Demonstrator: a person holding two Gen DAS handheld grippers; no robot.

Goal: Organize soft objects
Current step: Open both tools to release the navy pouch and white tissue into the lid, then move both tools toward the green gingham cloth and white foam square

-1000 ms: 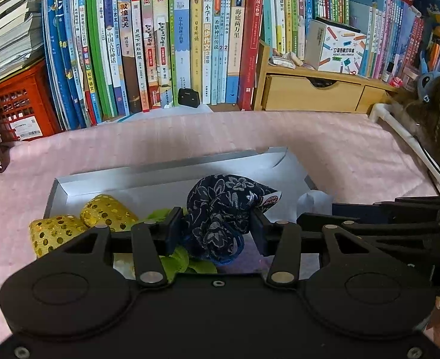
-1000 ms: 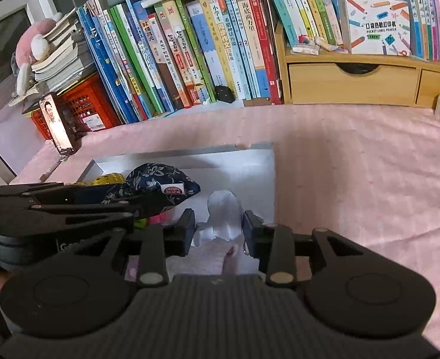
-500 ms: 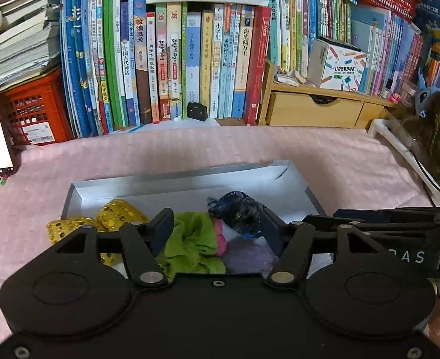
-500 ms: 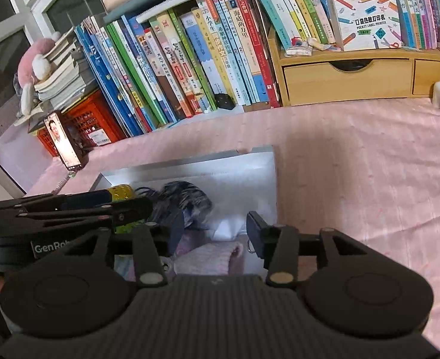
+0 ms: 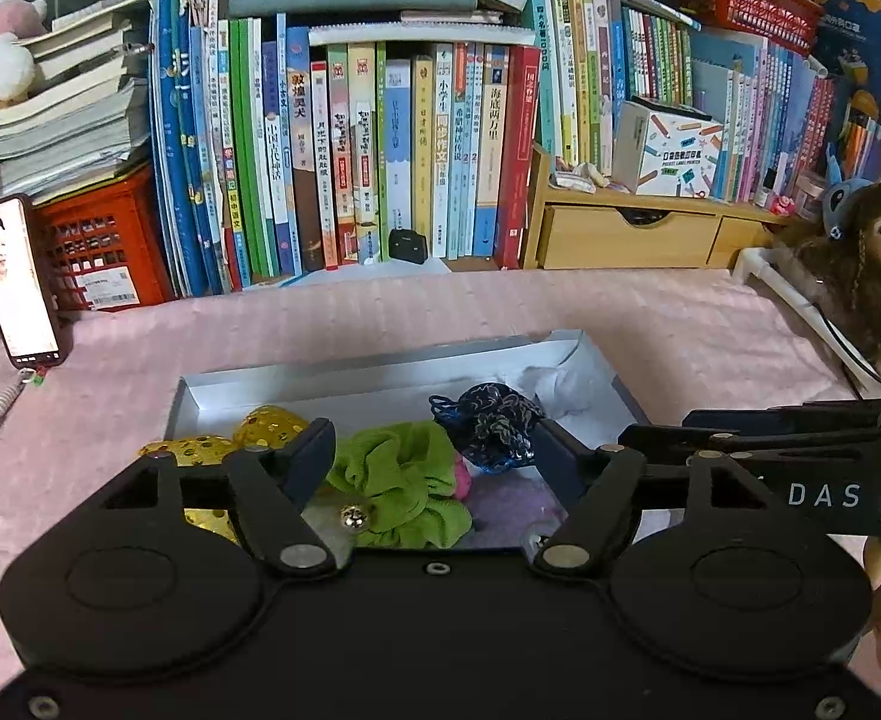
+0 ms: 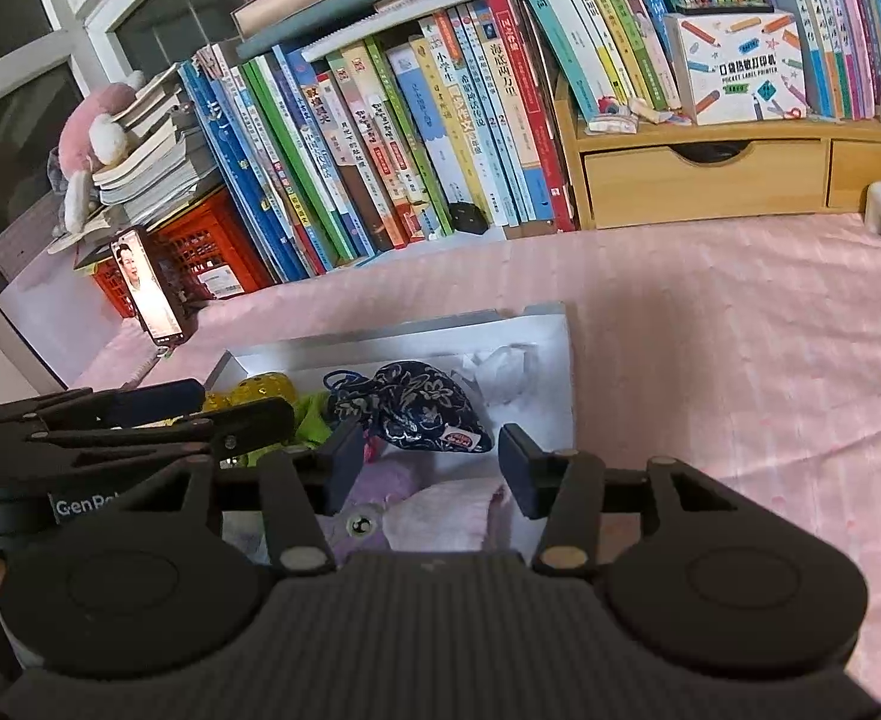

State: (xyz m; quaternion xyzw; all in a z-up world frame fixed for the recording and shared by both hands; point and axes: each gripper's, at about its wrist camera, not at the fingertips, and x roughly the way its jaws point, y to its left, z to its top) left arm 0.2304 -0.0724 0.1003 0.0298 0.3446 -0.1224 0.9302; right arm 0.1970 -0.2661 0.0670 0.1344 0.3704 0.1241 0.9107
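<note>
- Left tool (image 5: 434, 450): jaws just been opening, now released – nothing clamped, green scrunchie (image 5: 401, 483) lying loose beneath the gap.
- Right tool (image 6: 431, 468): jaws likewise just opened, gripping nothing; pink-and-purple soft item (image 6: 434, 513) below.
- Navy floral pouch (image 6: 410, 408) lying in silver box (image 5: 344, 369) – between green scrunchie and white crumpled piece (image 6: 500, 369).
- Gold sequinned pieces (image 5: 266, 426) at box's left end.
- Box on pink-covered worktop (image 6: 710, 330).

**Cloth, card and plastic**

Pink cloth (image 5: 650, 324), finely textured, covers the tabletop. The box (image 5: 380, 369) looks like smooth silvery card. Inside: a fuzzy green scrunchie (image 5: 401, 483), a printed cloth pouch (image 6: 422, 408), shiny gold sequinned fabric (image 5: 266, 426). The tongs (image 5: 434, 462) are matt black plastic.
</note>
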